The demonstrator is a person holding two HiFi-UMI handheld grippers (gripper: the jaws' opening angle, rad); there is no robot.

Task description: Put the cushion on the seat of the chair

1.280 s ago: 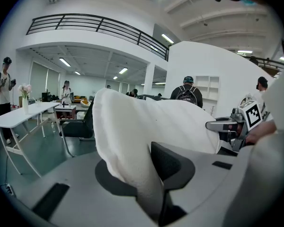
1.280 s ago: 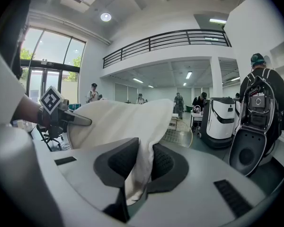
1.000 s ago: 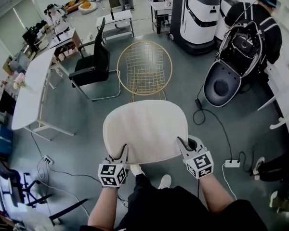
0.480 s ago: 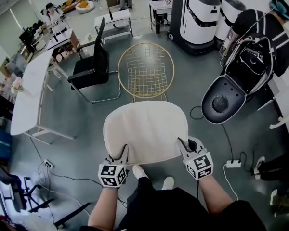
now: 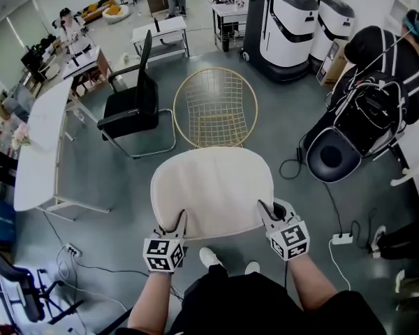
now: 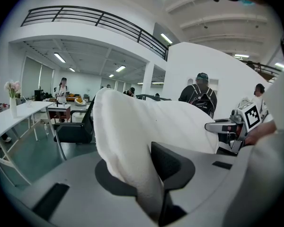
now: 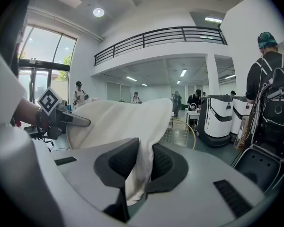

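- Carrying the cushion (image 5: 211, 190) forward, I've edged nearer the chair (image 5: 213, 107) than a second ago.
- Left gripper (image 5: 176, 222) and right gripper (image 5: 265, 211) both clamp the cushion, short of the chair.

cushion (image 5: 213, 187): plain cream. wire chair (image 5: 213, 107): gold, grid mesh. office chair (image 5: 133, 103): black. floor (image 5: 126, 180): grey-green. table (image 5: 45, 128): white. left gripper (image 5: 177, 222), right gripper (image 5: 264, 211): grey, cubes with black-and-white square markers.

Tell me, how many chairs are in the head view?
2. A gold wire chair stands just beyond the cushion; a black chair stands to its left, beside the white table. Others may be hidden among the far desks.
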